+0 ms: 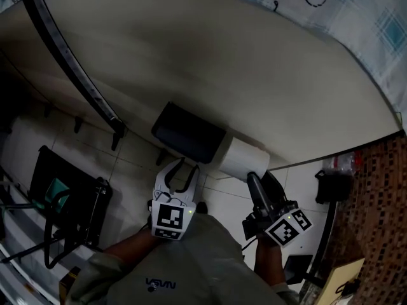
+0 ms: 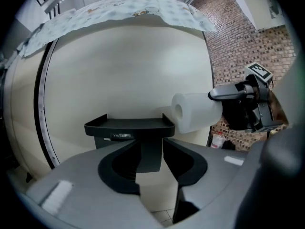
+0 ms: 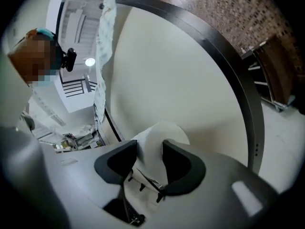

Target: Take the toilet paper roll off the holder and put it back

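The right gripper (image 3: 150, 149) is holding its jaws wide, and both pads are pressing on the roll (image 3: 159, 130), which is filling the gap between them. The left gripper (image 2: 150, 149) is holding its jaws partly apart and is gripping nothing. The dark lower block of the holder (image 2: 128, 127) is showing in that gap. Whether the pads are touching it cannot be told.

The roll is lying level just beside the holder's right end, with its open core facing the holder. In the left gripper view its near edge is overlapping the rim of the holder's shelf; contact there cannot be told. The right gripper is reaching the roll from the side away from the holder. The left gripper is pointing straight at the holder's front, below the shelf.

The holder is sitting on a cream curved wall (image 2: 124, 70). A dark strip (image 2: 40, 104) is running down that wall well to the left of the holder. A patterned cloth (image 2: 119, 8) is lying over the wall's top, above the holder. A brick wall (image 2: 233, 46) is standing beyond the roll, to the holder's right. In the head view a black rack (image 1: 70, 196) is standing on the tiled floor (image 1: 127, 161), down and left of the holder.
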{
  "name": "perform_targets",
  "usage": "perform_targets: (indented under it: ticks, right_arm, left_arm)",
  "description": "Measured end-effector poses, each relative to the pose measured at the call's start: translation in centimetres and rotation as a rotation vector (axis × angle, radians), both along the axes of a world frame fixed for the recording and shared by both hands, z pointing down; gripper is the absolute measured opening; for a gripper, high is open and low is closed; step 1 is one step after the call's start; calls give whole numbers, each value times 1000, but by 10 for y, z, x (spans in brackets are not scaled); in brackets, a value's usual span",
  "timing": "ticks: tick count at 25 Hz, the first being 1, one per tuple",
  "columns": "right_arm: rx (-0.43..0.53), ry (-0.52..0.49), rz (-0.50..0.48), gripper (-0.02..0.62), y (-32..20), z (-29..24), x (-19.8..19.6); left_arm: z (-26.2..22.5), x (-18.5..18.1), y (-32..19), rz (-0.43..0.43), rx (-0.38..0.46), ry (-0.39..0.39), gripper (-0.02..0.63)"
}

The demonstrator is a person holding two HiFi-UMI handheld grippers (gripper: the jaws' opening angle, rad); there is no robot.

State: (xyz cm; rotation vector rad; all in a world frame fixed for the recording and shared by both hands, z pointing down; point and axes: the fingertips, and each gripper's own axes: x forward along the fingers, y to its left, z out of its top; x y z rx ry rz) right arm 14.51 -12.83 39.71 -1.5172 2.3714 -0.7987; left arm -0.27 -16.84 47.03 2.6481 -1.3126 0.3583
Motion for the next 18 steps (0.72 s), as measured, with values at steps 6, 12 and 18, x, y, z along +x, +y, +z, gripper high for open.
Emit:
perform_targets:
  ticks: [6,12,18]
  right_arm:
    - [-113,-133,-11,158,-2,45,-1]
    - [-166,-184,-22,146,0,74,-4]
    - [-196,-268,-33,141,-1,88,-4]
  left_arm:
    - [6,4,1,2,-6,-21,117]
    - [8,7,3,0,-8,-21,92]
    - [10,6,4,-19,-19,-13,63]
